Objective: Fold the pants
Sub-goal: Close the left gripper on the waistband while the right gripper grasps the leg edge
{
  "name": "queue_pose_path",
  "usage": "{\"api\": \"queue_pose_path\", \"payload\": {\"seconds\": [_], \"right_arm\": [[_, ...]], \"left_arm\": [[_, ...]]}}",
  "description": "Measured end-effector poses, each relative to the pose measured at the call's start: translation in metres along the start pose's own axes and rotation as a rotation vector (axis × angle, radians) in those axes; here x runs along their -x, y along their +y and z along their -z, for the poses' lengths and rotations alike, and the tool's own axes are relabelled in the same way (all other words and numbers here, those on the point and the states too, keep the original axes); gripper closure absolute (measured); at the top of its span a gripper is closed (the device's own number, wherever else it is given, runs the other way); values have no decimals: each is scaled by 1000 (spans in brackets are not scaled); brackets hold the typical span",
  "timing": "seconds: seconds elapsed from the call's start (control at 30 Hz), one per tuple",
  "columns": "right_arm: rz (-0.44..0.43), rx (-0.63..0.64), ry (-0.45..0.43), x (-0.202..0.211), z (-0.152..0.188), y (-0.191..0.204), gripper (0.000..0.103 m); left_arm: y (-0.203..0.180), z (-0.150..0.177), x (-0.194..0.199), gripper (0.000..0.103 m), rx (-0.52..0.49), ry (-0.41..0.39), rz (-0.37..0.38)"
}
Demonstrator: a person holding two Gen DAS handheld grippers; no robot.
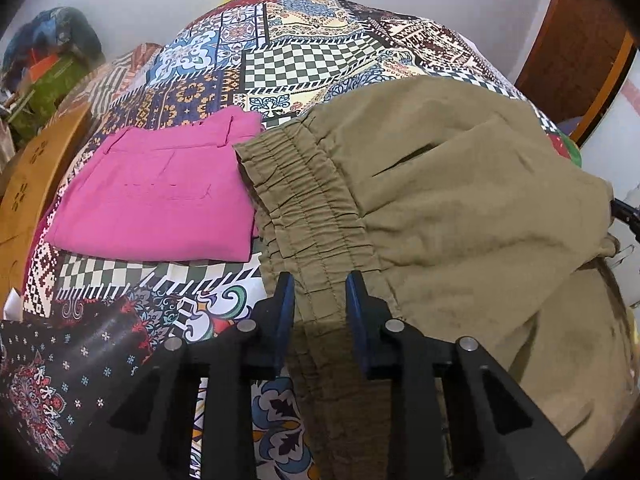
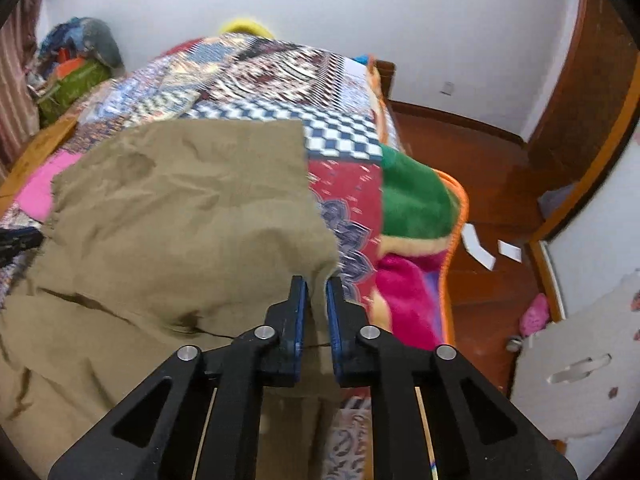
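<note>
A pair of wrinkled olive-khaki cotton pants (image 1: 460, 200) lies spread across a bed covered with a patchwork-print bedspread (image 1: 304, 60) of checks, florals and geometric blocks. In the left wrist view the left gripper (image 1: 320, 300) has its jaws narrowed around the gathered elastic waistband (image 1: 304, 204) of the pants, the blue pads on either side of the ruched band and apparently pressing on it. Just beside the waistband, to its left in that view, rests a folded bright pink garment (image 1: 160, 200) lying flat on the bedspread, its edge meeting the khaki cloth. In the right wrist view the right gripper (image 2: 318, 292) has its jaws pressed together on a bunched corner of the same pants (image 2: 180, 208), the cloth rising in a peak between the blue pads. To the right of that corner a fleece blanket (image 2: 416, 200) in green, magenta and orange drapes over the side of the bed, above a reddish-brown wooden floor (image 2: 480, 168) where white paper scraps (image 2: 478, 246) lie. A white wall (image 2: 360, 12) stands behind the bed.
</note>
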State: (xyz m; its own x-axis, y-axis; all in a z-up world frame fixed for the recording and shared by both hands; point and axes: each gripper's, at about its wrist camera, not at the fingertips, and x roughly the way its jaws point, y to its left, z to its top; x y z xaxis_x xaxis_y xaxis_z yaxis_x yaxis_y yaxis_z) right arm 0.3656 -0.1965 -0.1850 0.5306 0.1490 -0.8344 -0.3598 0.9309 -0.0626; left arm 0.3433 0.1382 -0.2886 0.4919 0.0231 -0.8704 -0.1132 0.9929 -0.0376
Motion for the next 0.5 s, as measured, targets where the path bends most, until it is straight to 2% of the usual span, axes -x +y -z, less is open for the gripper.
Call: {"api": "queue_pose_path", "payload": {"seconds": [0.13, 0.3, 0.37, 0.4, 0.43, 0.47, 0.5], "right_arm": [[58, -36, 32, -2, 5, -19, 97], [35, -30, 9, 21, -6, -25, 94], [37, -14, -14, 27, -14, -23, 81], [35, -11, -23, 28, -17, -20, 76], [26, -11, -31, 29, -23, -19, 67], [12, -17, -42, 29, -28, -17, 60], [-4, -22, -54, 30, -33, -15, 59]], "left_arm": [[-2, -1, -1, 76, -13, 2, -9], [7, -9, 19, 75, 8, -29, 20], [12, -15, 29, 73, 8, -54, 14], [14, -18, 33, 66, 10, -66, 10], [17, -21, 37, 61, 11, -82, 2], [20, -25, 41, 51, 12, -102, -8], [24, -29, 45, 46, 11, -129, -20]]}}
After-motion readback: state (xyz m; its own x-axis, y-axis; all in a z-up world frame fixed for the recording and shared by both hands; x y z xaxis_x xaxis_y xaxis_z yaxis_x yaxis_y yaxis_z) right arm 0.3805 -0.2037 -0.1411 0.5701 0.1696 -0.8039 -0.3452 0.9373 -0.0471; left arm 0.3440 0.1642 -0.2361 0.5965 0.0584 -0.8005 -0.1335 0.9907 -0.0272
